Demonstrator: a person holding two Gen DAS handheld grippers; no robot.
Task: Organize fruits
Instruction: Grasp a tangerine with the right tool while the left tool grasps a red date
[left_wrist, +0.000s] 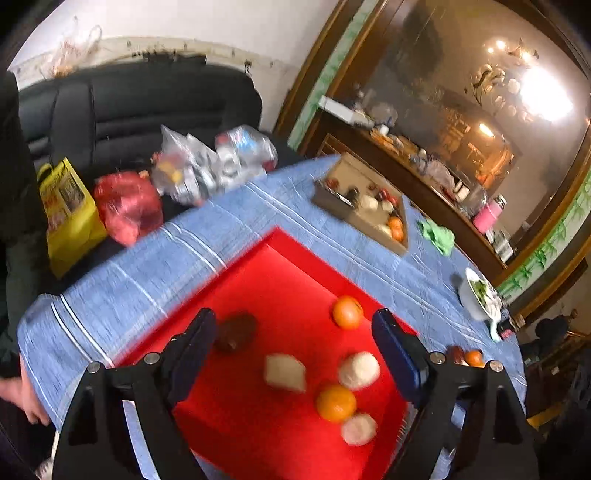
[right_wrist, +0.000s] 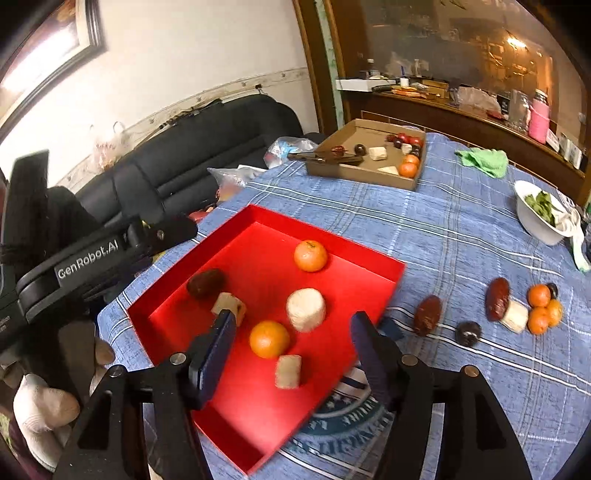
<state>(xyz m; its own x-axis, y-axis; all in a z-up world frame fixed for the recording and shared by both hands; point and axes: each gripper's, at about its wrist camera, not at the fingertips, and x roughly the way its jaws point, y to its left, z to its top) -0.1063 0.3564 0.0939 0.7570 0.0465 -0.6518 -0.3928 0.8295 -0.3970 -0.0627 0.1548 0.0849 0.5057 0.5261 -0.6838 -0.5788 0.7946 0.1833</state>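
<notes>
A red tray (right_wrist: 369, 273) lies on the blue cloth and holds two oranges (right_wrist: 269, 339), a dark brown fruit (right_wrist: 205, 283) and three pale chunks (right_wrist: 306, 309). My right gripper (right_wrist: 291, 332) is open and empty above the tray's near side. My left gripper (left_wrist: 295, 328) is open and empty above the same tray (left_wrist: 258, 277), with an orange (left_wrist: 336, 402) between its fingers' line. More loose fruit lies right of the tray: brown fruits (right_wrist: 427, 314), a dark round one (right_wrist: 468, 333), a pale chunk (right_wrist: 514, 316) and small oranges (right_wrist: 543, 306).
A cardboard box (right_wrist: 354, 171) with more fruit and a knife sits at the table's far side. A green rag (right_wrist: 484, 160) and a white bowl of greens (right_wrist: 535, 218) lie to the right. A dark sofa (right_wrist: 192, 155) with plastic bags (left_wrist: 207, 166) stands behind the table.
</notes>
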